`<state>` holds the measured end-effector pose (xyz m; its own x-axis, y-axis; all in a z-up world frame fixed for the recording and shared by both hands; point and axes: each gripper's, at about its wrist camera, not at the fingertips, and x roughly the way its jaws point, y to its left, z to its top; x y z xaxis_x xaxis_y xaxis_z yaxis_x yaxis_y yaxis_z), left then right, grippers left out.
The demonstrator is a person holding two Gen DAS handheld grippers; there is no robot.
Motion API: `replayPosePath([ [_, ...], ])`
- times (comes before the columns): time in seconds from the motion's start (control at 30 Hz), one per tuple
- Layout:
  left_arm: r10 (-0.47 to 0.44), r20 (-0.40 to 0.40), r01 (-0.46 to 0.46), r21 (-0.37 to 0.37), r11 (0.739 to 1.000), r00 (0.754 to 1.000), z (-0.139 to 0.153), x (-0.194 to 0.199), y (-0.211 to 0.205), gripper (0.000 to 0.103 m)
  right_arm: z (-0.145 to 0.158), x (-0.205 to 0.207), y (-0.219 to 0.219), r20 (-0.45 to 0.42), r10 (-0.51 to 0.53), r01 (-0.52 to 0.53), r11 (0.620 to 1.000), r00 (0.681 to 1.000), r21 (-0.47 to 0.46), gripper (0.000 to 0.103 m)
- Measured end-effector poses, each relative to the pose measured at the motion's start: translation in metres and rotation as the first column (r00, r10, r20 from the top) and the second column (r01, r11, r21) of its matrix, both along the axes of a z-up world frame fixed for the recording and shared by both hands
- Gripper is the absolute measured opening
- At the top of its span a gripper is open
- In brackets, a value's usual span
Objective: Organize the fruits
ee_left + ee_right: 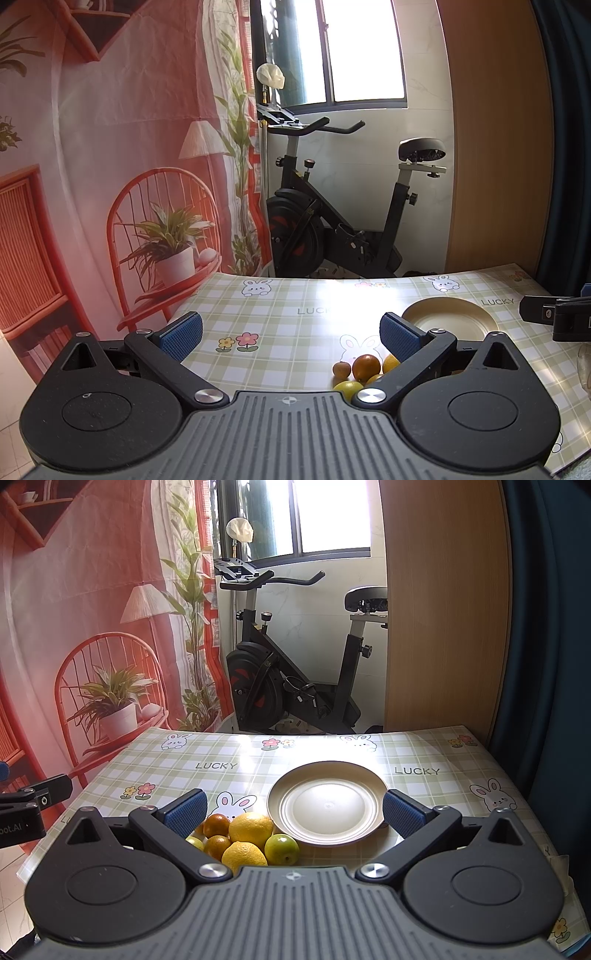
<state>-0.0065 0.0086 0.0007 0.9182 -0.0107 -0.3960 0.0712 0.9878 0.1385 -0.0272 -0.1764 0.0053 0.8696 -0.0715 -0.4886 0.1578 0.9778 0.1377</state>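
Observation:
A cluster of fruit lies on the checked tablecloth: two lemons (250, 828), two oranges (217, 824), a green lime (282, 848) and a small brown fruit (341, 369). An empty cream plate (327, 802) sits just right of the pile. My right gripper (294, 810) is open above the near table edge, the fruit by its left finger and the plate between its fingers. My left gripper (291, 332) is open too, further left, with the orange (366, 366) and plate (450, 318) beside its right finger. Nothing is held.
The table (314, 753) carries a green plaid cloth with rabbits. Behind its far edge stand an exercise bike (291, 686), a wooden panel (443, 609) and a printed red backdrop (85, 627). The other gripper's body (554, 314) shows at the right edge of the left wrist view.

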Motion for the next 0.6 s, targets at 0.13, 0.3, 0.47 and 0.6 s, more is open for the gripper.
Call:
replayPosePath([
  [0.13, 0.001, -0.001, -0.001, 0.0, 1.0, 1.0, -0.0003, 0.0001, -0.0001, 0.103, 0.0, 0.0001, 0.0001, 0.0, 0.0, 0.0, 1.0, 1.0, 0.0, 0.103],
  [0.3, 0.002, -0.002, -0.002, -0.001, 1.0, 1.0, -0.0005, 0.0001, 0.0001, 0.103, -0.0001, 0.0005, 0.0002, 0.0, 0.0, 0.0, 1.0, 1.0, -0.001, 0.103],
  [0.47, 0.004, -0.006, -0.004, -0.007, 1.0, 1.0, -0.0022, -0.0006, 0.0002, 0.103, 0.0001, 0.0003, 0.0007, -0.001, 0.0, 0.0, 1.0, 1.0, 0.001, 0.103],
  [0.6, 0.0, -0.011, 0.0, -0.03, 1.0, 1.0, -0.0043, -0.0009, 0.0017, 0.103, 0.0, -0.0001, 0.0012, -0.002, -0.002, 0.002, 1.0, 1.0, 0.005, 0.103],
])
